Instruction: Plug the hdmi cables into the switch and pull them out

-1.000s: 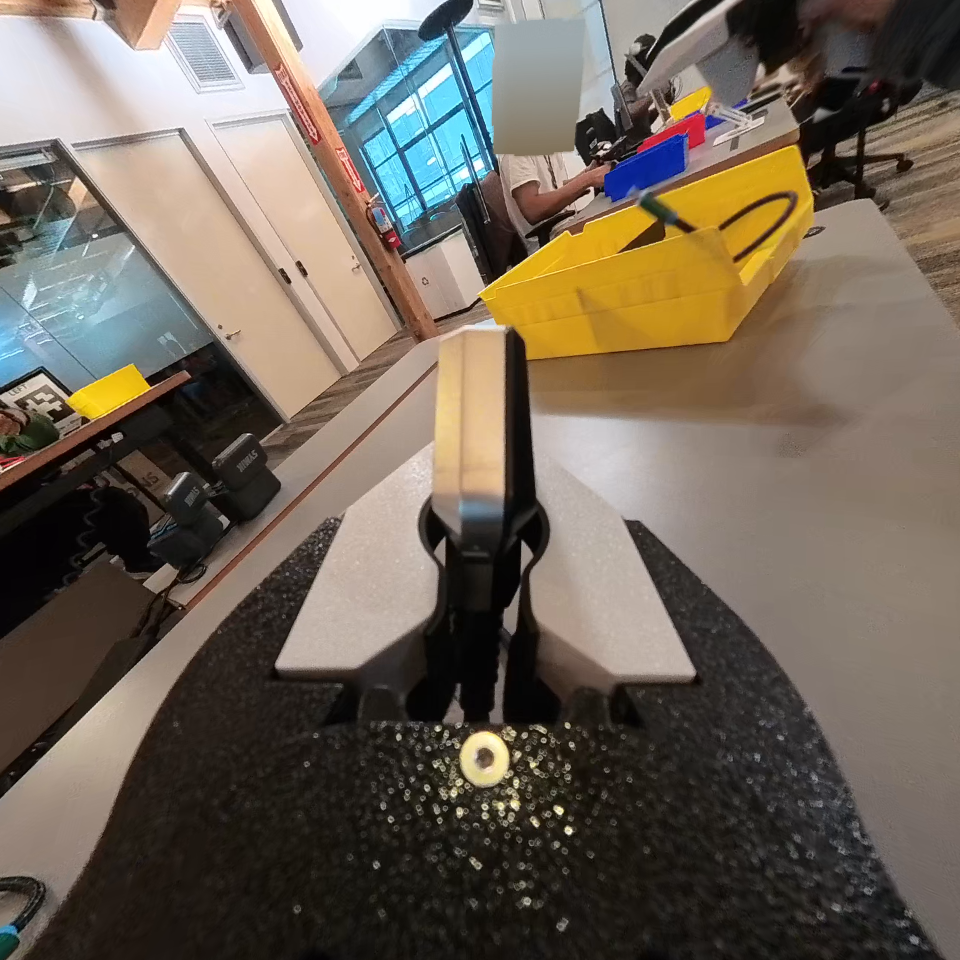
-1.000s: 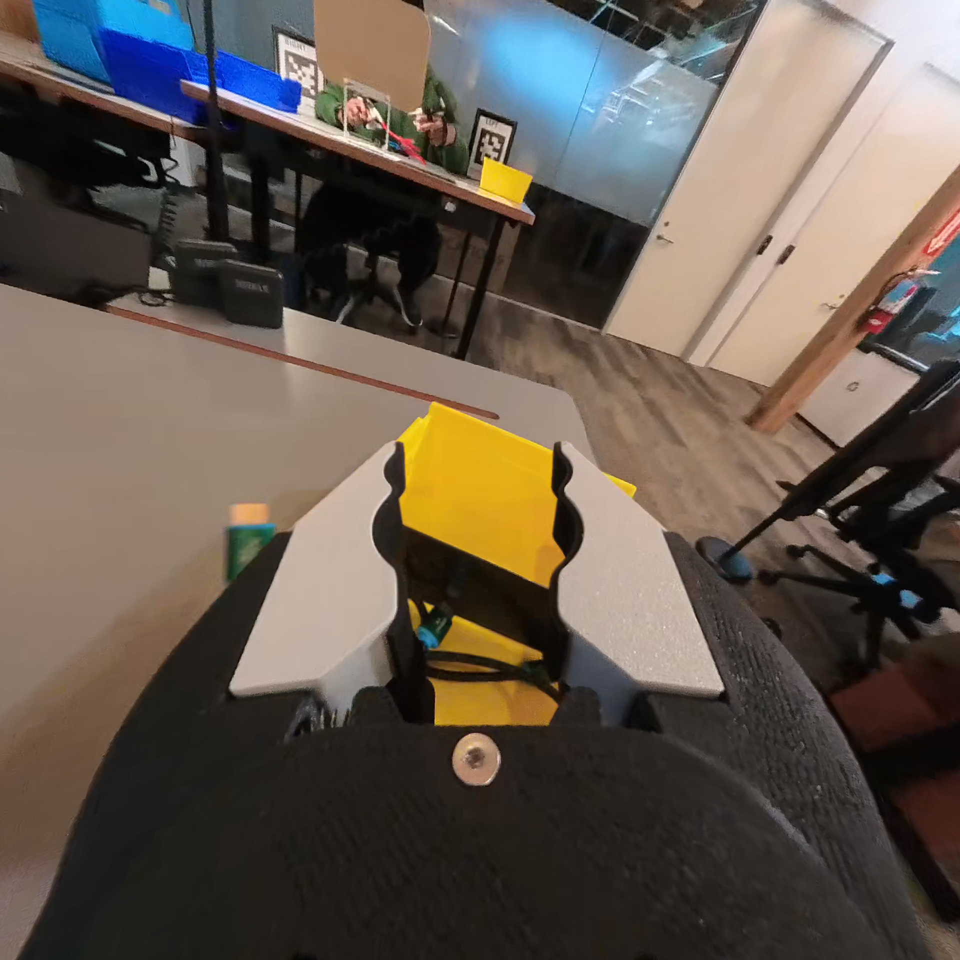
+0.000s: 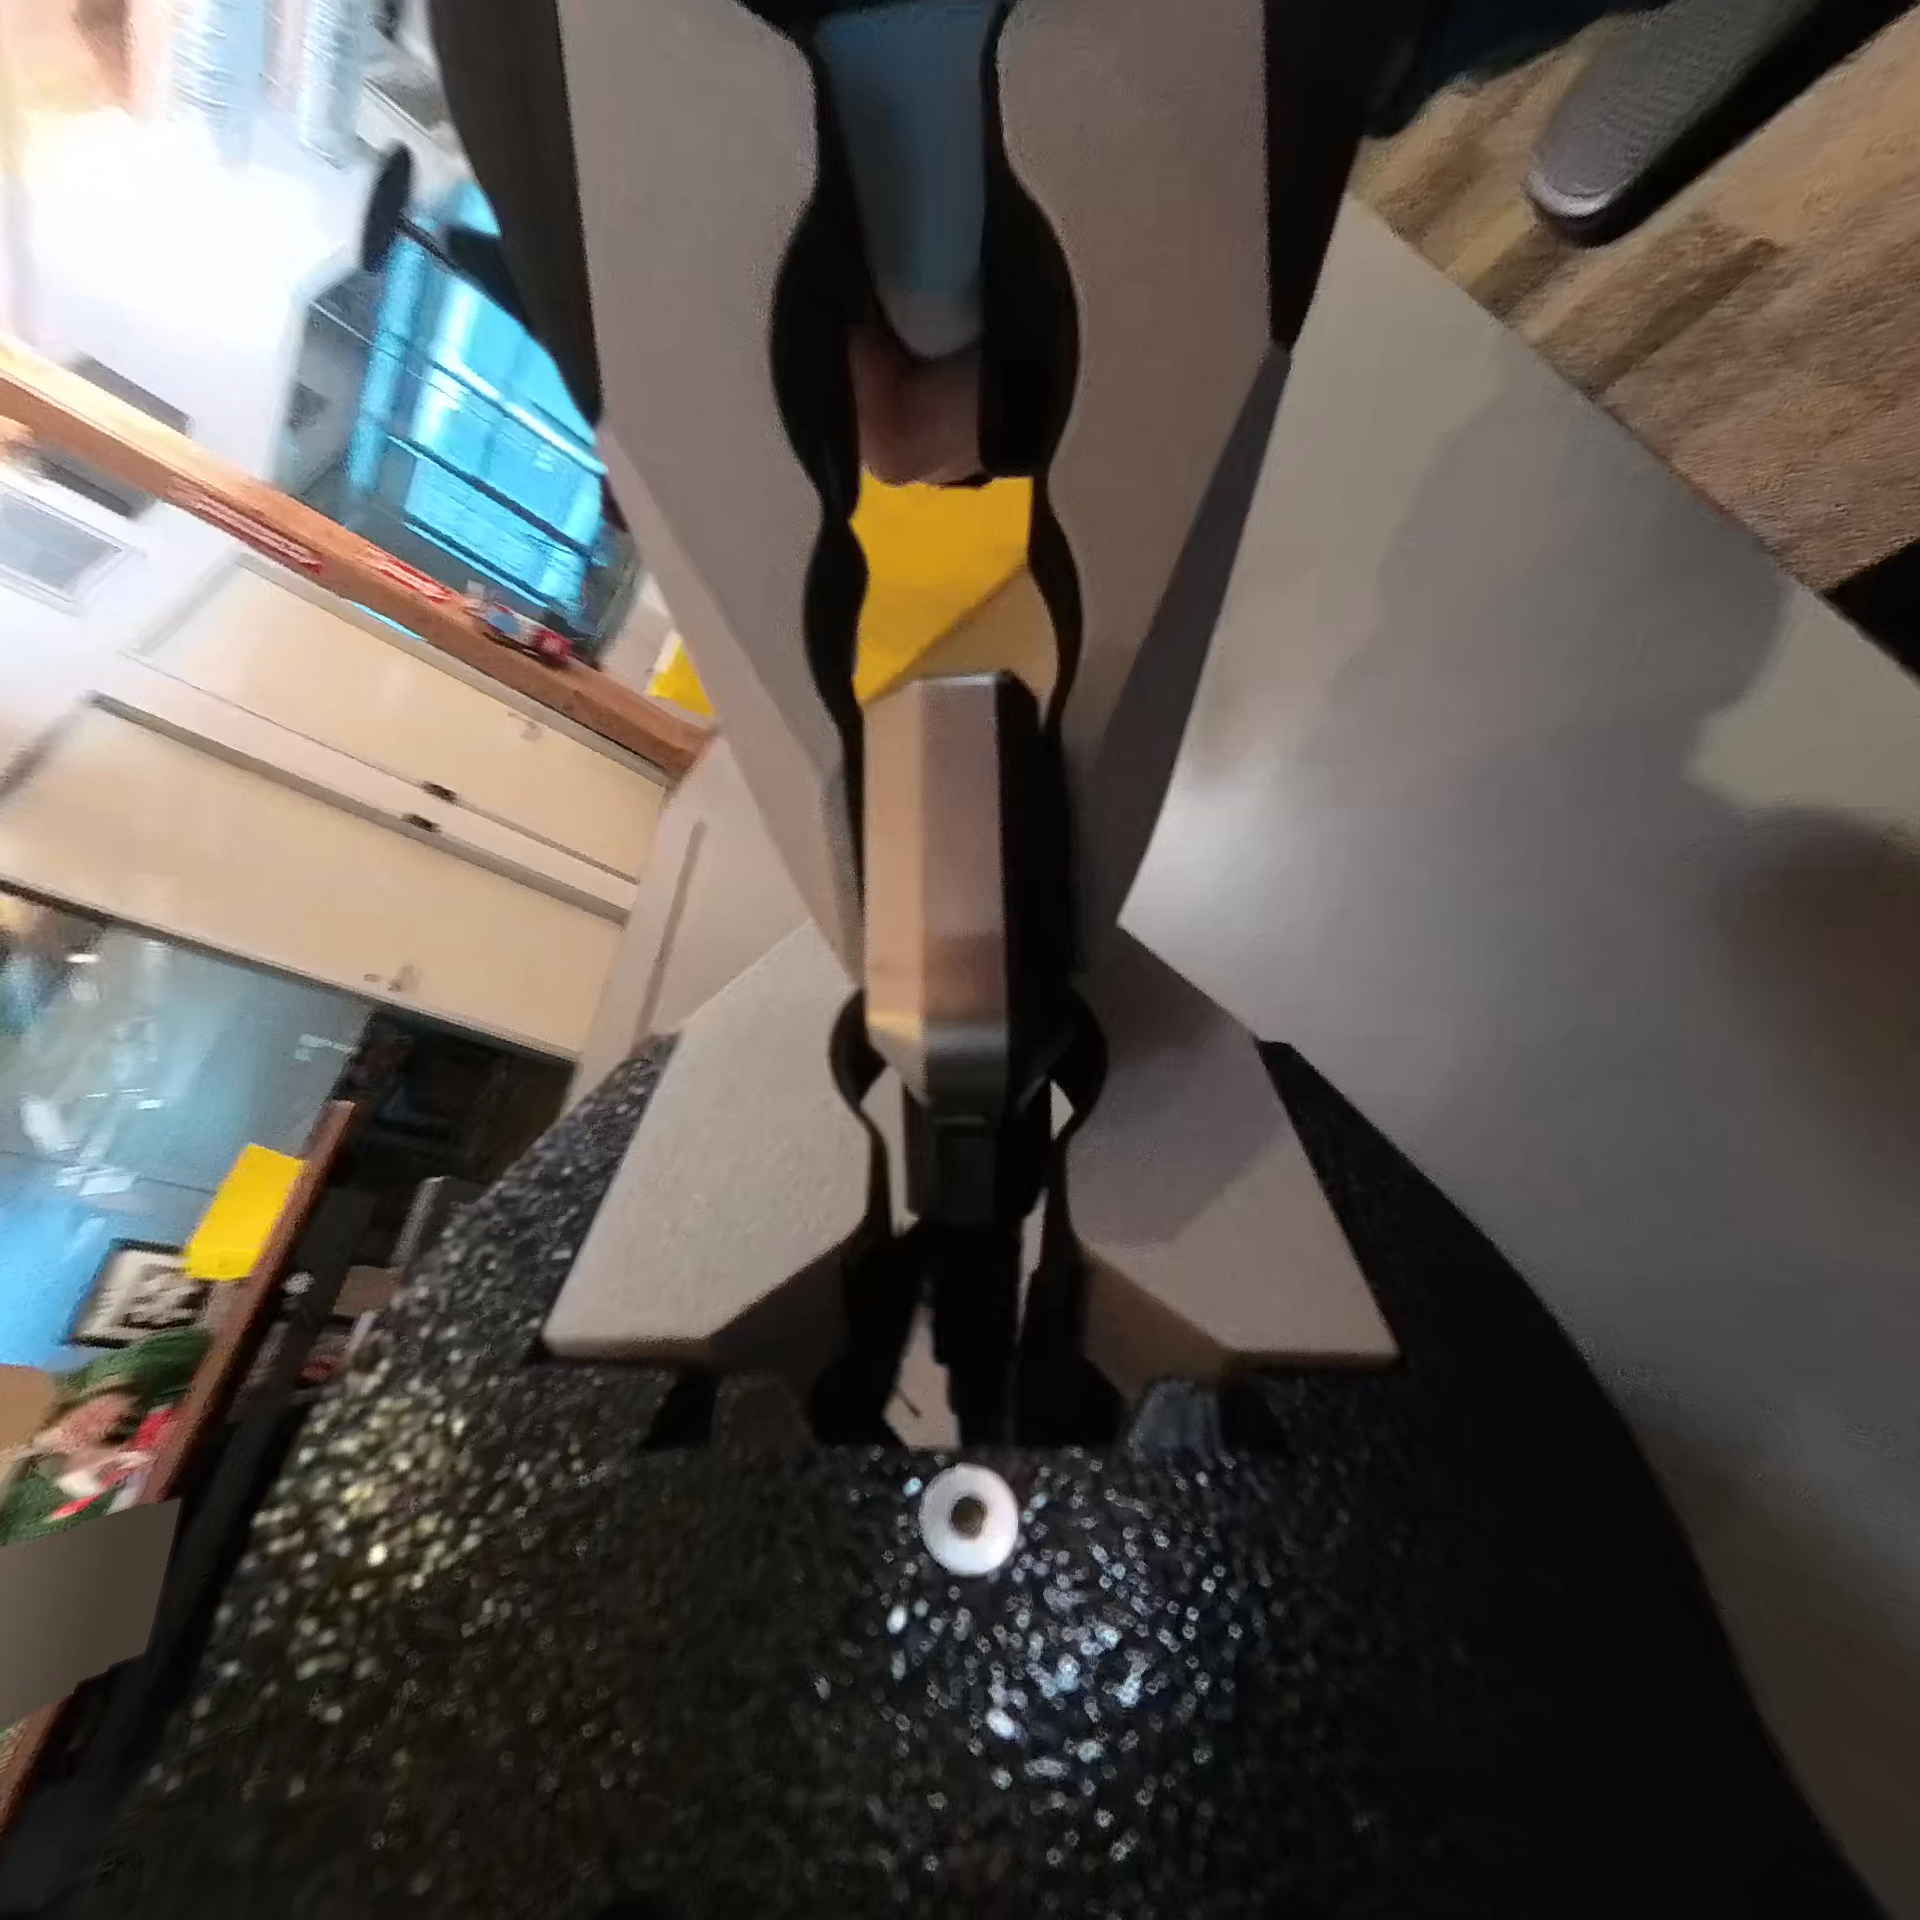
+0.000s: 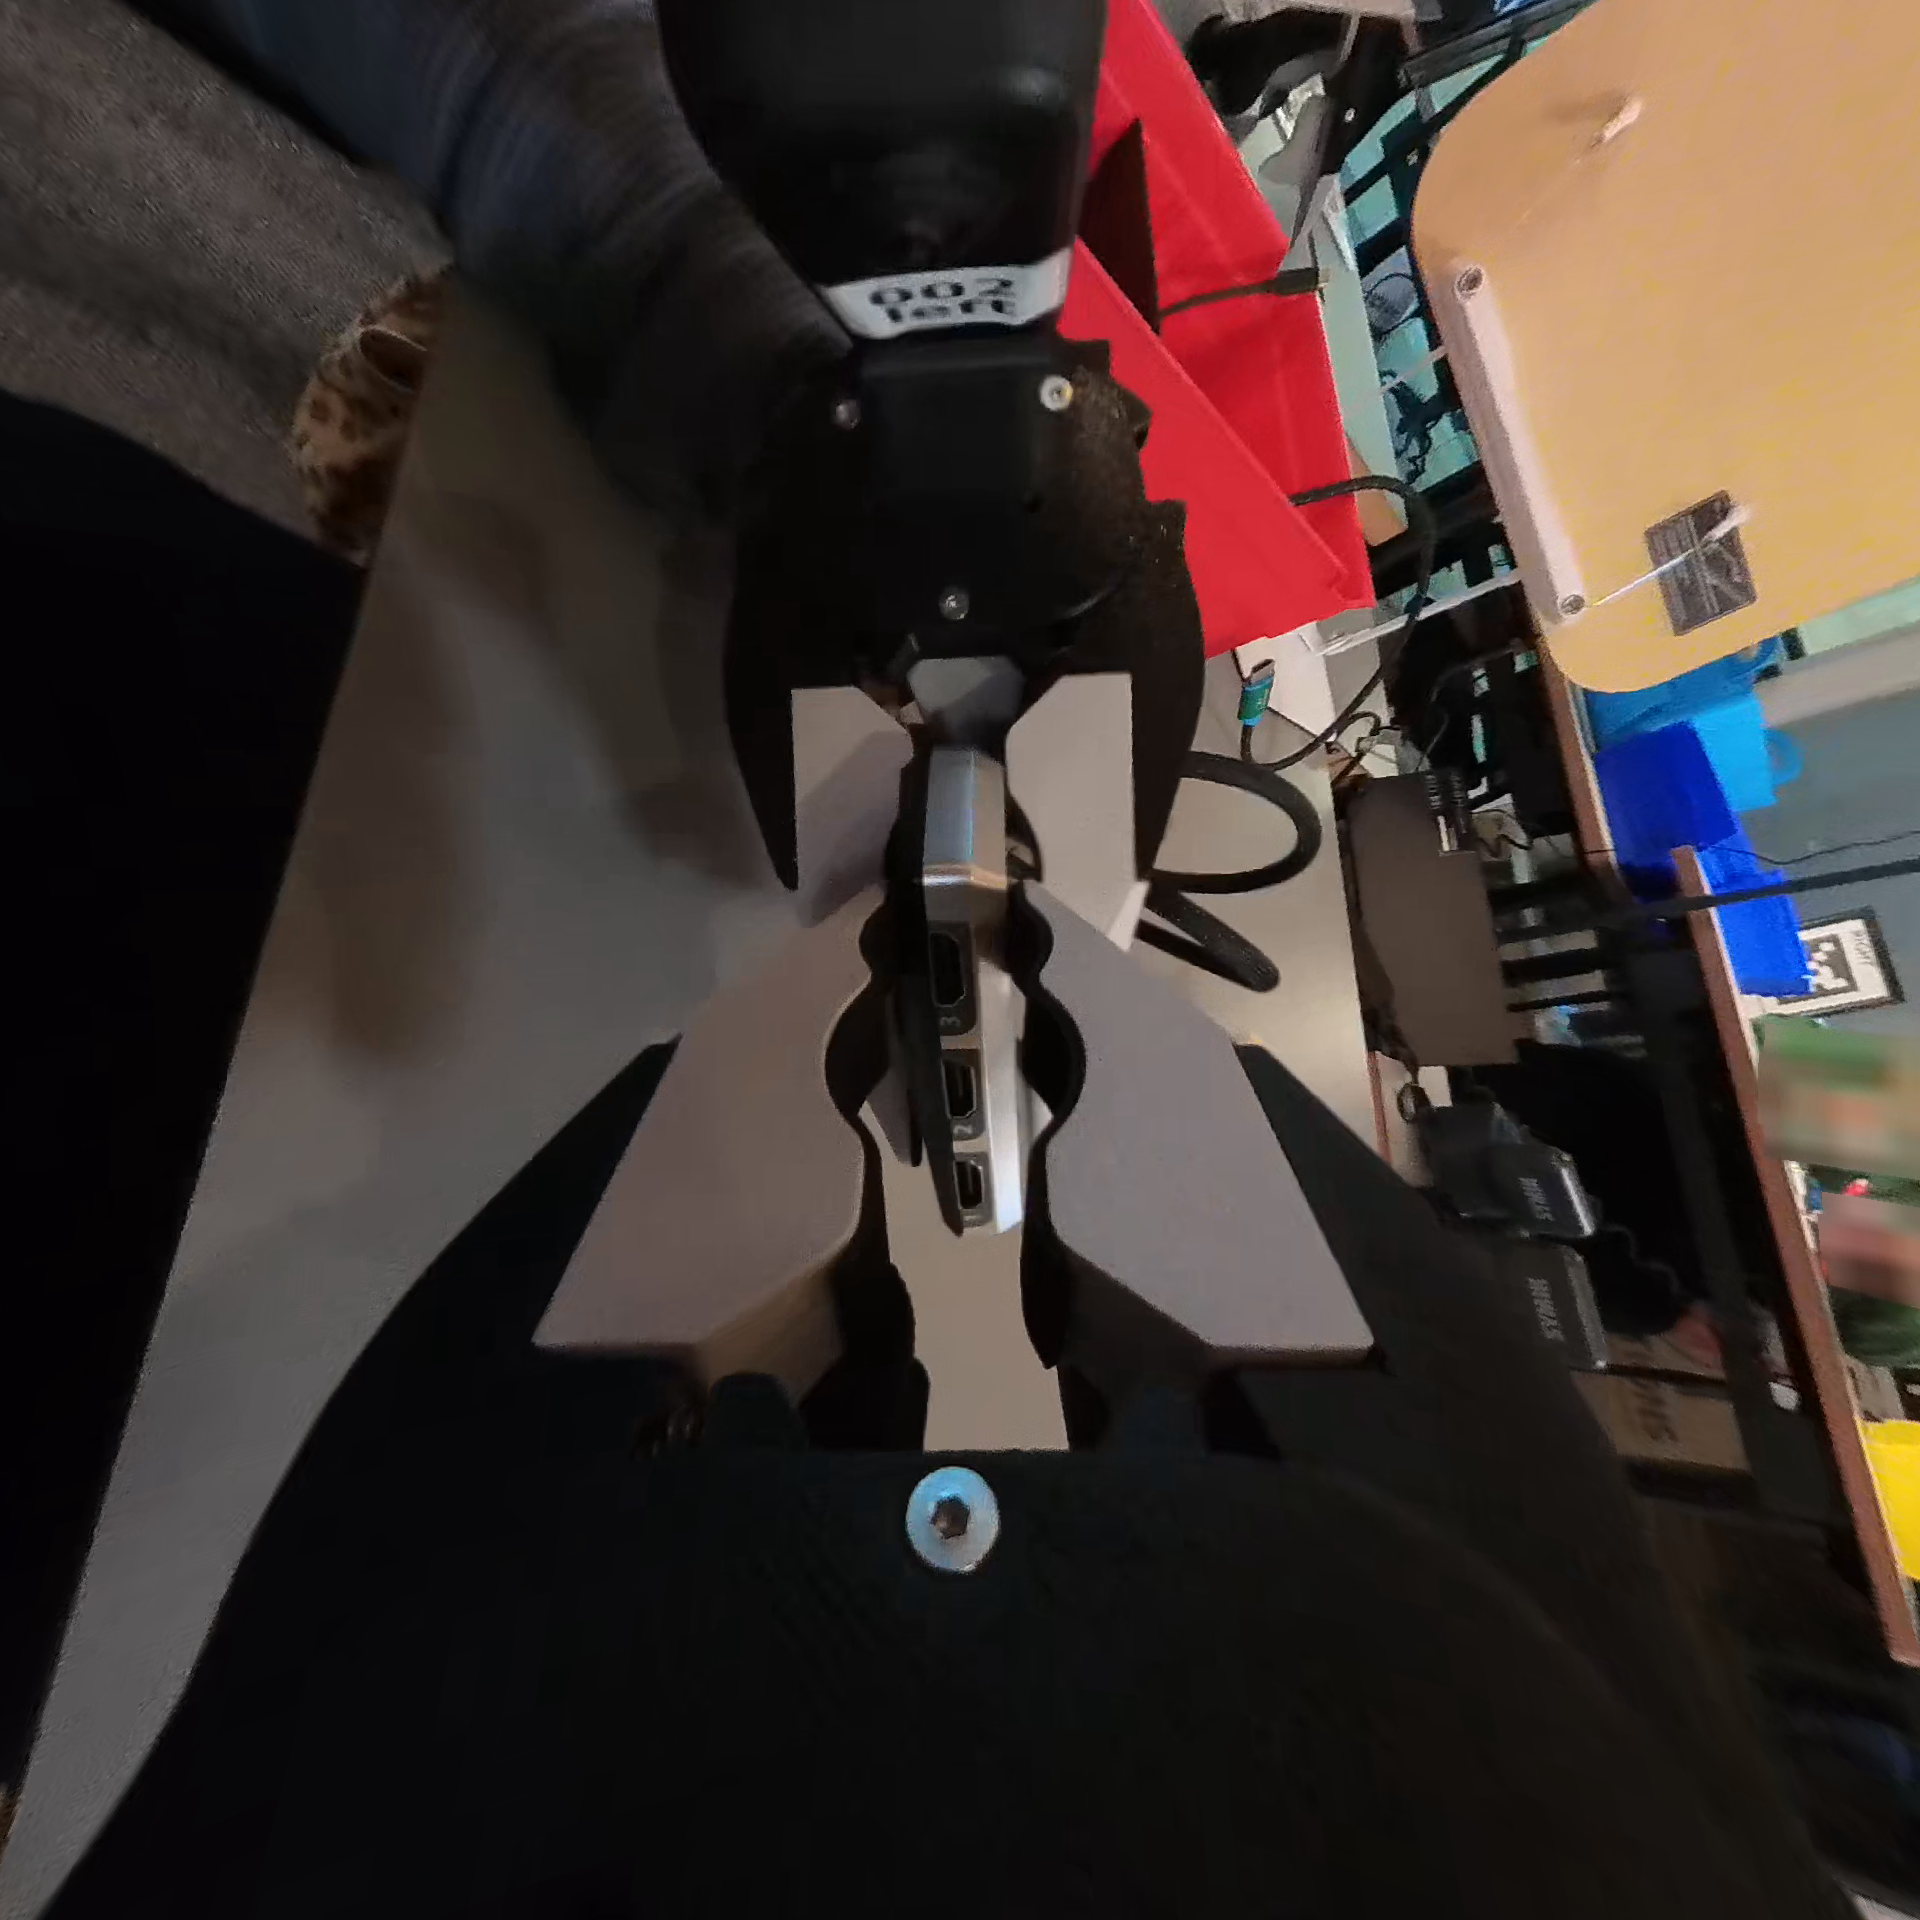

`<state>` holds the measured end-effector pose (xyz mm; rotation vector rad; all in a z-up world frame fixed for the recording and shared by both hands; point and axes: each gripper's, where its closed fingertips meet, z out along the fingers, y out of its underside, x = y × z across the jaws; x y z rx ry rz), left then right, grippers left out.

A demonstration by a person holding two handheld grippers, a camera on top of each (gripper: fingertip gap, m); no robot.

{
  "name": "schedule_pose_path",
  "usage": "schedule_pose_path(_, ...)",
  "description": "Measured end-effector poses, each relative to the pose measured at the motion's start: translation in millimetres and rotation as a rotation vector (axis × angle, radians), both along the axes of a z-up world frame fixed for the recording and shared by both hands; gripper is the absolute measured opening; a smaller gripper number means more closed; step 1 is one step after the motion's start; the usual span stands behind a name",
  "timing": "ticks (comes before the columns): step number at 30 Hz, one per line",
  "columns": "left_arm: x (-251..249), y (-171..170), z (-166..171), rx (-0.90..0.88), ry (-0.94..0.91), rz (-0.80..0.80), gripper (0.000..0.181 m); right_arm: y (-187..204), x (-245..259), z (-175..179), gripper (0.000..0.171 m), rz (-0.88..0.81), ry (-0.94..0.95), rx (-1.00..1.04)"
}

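The silver HDMI switch (image 3: 935, 831) is clamped edge-on in my left gripper (image 3: 961, 997). My right gripper (image 3: 961, 883) comes in from the opposite side, and its fingers lie against both sides of the switch's far end. In the right wrist view the switch (image 4: 966, 1091) shows three empty ports facing the camera. It sits between the fingers of my right gripper (image 4: 956, 935), with my left gripper (image 4: 966, 873) holding its other end. A black braided HDMI cable (image 4: 1247, 831) loops on the table behind. No cable is plugged in.
The grey table (image 3: 1455, 727) runs under both grippers. A yellow bin (image 3: 935, 582) shows through the fingers. A red bin (image 4: 1195, 416), a teal-tipped connector (image 4: 1252, 701) and blue bins (image 4: 1683, 810) lie to the right. A person's grey sleeve (image 4: 156, 208) is at the upper left.
The right gripper has left the yellow bin, swung round to face the left gripper and narrowed its fingers onto the switch. The left gripper has rolled sideways, still holding the switch.
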<state>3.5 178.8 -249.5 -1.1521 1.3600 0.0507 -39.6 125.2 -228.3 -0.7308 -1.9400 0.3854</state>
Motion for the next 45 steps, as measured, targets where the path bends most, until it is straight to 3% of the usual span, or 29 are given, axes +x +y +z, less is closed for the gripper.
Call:
schedule_pose_path(4,-6,-2,41,0.217,-0.123,0.052,0.071,9,8,9,0.018,-0.018,0.004,0.024)
schedule_pose_path(8,-29,-1,76,0.35,-0.282,0.141,0.09,34,21,36,0.018,-0.103,0.094,0.086)
schedule_pose_path(12,-56,1,102,0.451,-0.406,0.251,0.089,60,38,70,0.018,-0.206,0.223,0.209)
schedule_pose_path(15,-61,8,99,0.421,-0.419,0.281,0.087,75,50,97,0.018,-0.281,0.346,0.292)
schedule_pose_path(21,-61,13,93,0.409,-0.39,0.296,0.078,104,81,159,0.018,-0.436,0.624,0.236)
schedule_pose_path(31,-61,20,84,0.377,-0.356,0.31,0.072,169,179,282,0.017,-0.62,0.811,0.382)
schedule_pose_path(41,-55,21,79,0.362,-0.331,0.299,0.066,248,257,335,0.018,-0.759,0.896,0.304)
schedule_pose_path(45,-55,21,78,0.361,-0.327,0.302,0.065,294,270,312,0.017,-0.868,0.808,0.166)
